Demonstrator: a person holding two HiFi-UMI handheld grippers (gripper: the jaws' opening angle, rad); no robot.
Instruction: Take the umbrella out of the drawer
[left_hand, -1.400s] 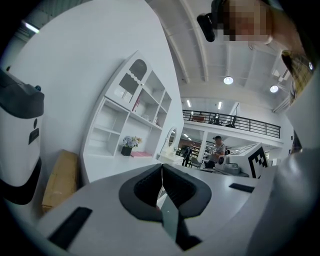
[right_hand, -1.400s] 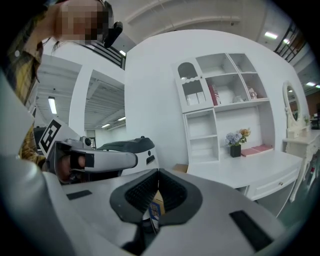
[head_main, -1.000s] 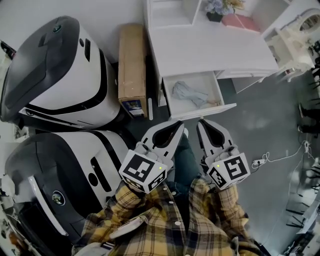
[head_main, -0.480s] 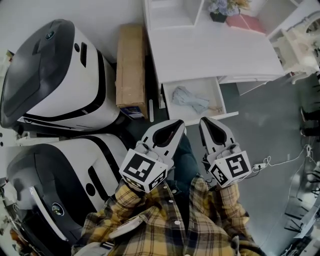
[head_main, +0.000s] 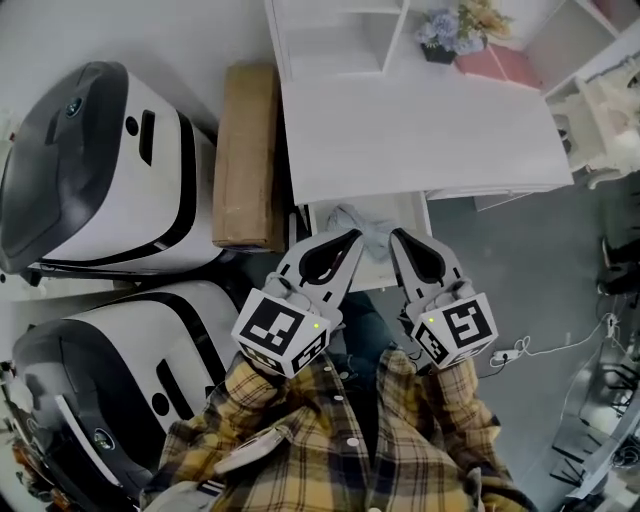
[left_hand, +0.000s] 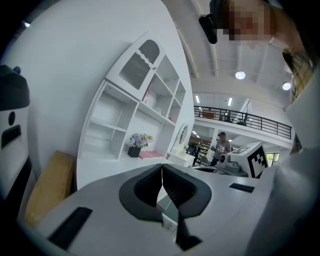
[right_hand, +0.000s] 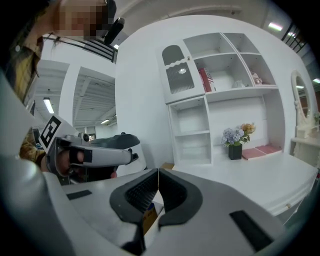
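**Umbrella in the open drawer; both claws closed and empty**

**Head view.** The umbrella (head_main: 372, 232), a crumpled grey bundle, lies inside the drawer (head_main: 414, 212). The drawer stands pulled out from the front edge of the white desk (head_main: 420, 130). The left gripper (head_main: 352, 238) and the right gripper (head_main: 396, 236) are side by side in front of the desk. Their tips are over the drawer, one on each side of the visible part of the umbrella. This view does not show whether either tip touches it. Each gripper carries a marker cube, just above a yellow plaid shirt (head_main: 330, 440). A cardboard box (head_main: 245, 155) lies along the left side of the desk. Two white-and-black machines (head_main: 100, 170) lie beyond the box. A pot of flowers (head_main: 445, 35) stands at the back of the desk, with a pink pad (head_main: 500, 65) beside it.

**Left gripper view.** The jaws of the left gripper (left_hand: 162, 169) meet at their tips with nothing between them. Beyond them lies the desk top, and white shelves (left_hand: 135, 115) rise from the back of the desk. The flowers stand at the foot of the shelves. The cardboard box lies to the left of the desk.

**Right gripper view.** The jaws of the right gripper (right_hand: 158, 173) are pressed together and hold nothing. The desk top spreads to the right, with the flowers and shelves at its back. The left gripper shows off the left side of the desk.
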